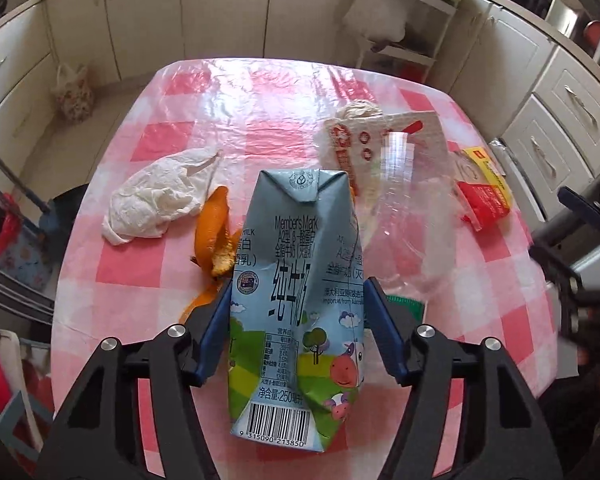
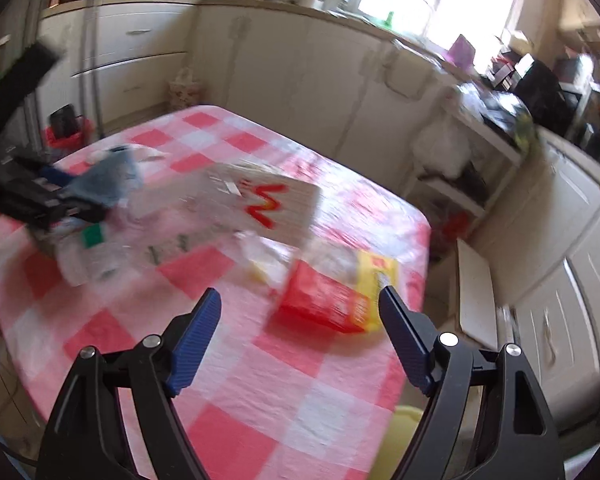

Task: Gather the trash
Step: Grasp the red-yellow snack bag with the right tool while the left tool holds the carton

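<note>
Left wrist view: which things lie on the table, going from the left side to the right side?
Crumpled tissue → orange peel → milk carton, between the left gripper's fingers → clear plastic bottle → red and yellow packet.

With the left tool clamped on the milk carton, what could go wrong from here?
1. The left tool pinches the milk carton on already dented sides; it may crumple further or slip.
2. Lifting the carton could drag the orange peel and clear plastic bottle lying against it.
3. The red and yellow packet sits near the table edge and might be nudged off.
</note>
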Motion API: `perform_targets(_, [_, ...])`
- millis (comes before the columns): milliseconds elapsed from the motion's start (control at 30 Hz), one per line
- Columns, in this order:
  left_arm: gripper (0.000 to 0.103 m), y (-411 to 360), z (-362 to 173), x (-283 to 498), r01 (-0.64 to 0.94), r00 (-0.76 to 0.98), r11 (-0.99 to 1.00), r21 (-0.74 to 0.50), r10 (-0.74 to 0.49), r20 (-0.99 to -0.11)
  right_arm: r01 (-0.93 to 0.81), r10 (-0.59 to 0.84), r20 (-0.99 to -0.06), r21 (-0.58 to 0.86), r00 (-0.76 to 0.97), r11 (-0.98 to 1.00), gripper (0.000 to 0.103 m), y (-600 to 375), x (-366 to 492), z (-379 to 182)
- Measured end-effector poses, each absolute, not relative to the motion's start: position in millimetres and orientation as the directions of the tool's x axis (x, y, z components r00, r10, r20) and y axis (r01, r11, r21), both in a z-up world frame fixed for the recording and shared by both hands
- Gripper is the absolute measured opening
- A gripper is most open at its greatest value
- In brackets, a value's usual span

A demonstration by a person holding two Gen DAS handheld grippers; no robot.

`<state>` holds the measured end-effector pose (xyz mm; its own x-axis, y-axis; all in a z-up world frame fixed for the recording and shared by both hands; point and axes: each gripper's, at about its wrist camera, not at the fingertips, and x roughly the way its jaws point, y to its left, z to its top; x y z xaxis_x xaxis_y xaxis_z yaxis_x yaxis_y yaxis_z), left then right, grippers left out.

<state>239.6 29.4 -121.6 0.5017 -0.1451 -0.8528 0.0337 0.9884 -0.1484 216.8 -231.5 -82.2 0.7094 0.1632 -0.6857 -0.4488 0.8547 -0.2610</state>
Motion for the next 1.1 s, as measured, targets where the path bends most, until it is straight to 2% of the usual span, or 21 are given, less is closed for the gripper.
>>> perform_targets(233, [0.061, 31, -119, 227, 0.041, 0.54, 0.982, -0.185, -0.178, -0.823, -0.385, 0.174, -0.727, -0.133, 0.665, 0.913, 0.082, -257, 244, -88])
perform_targets(533, [0.061, 36, -116, 223, 0.027, 0.561, 0.977, -0.209, -0.188, -0.806, -0.451, 0.085, -0.788, -0.257, 0.61, 0.855, 0.082, -213, 269, -127])
perform_targets(633, [0.061, 39, -112, 221, 0.026, 0.568, 0.976, -0.215, -0.192, -0.8, -0.456, 0.115, -0.823, -0.187, 0.556, 0.87, 0.056, -216, 280, -136])
perform_targets(667, [0.061, 39, -111, 220, 0.027, 0.571, 0.976, -0.216, -0.192, -0.798, -0.448, 0.12, -0.832, -0.164, 0.542, 0.879, 0.043, -218, 283, -137])
perform_targets(733, [0.061, 39, -109, 219, 0.03, 0.576, 0.976, -0.215, -0.193, -0.794, -0.44, 0.154, -0.842, -0.107, 0.516, 0.891, 0.025, -222, 286, -136])
perform_targets(833, [0.061, 39, -105, 218, 0.034, 0.585, 0.976, -0.216, -0.195, -0.787, -0.446, 0.152, -0.847, -0.109, 0.51, 0.889, 0.012, -224, 280, -136])
perform_targets(867, [0.061, 39, -103, 217, 0.034, 0.59, 0.976, -0.216, -0.195, -0.783, -0.45, 0.16, -0.845, -0.104, 0.51, 0.887, 0.005, -224, 278, -134])
perform_targets(1100, [0.061, 35, -86, 203, 0.044, 0.635, 0.974, -0.224, -0.2, -0.747, -0.542, 0.263, -0.819, -0.069, 0.51, 0.837, 0.004, -222, 238, -110])
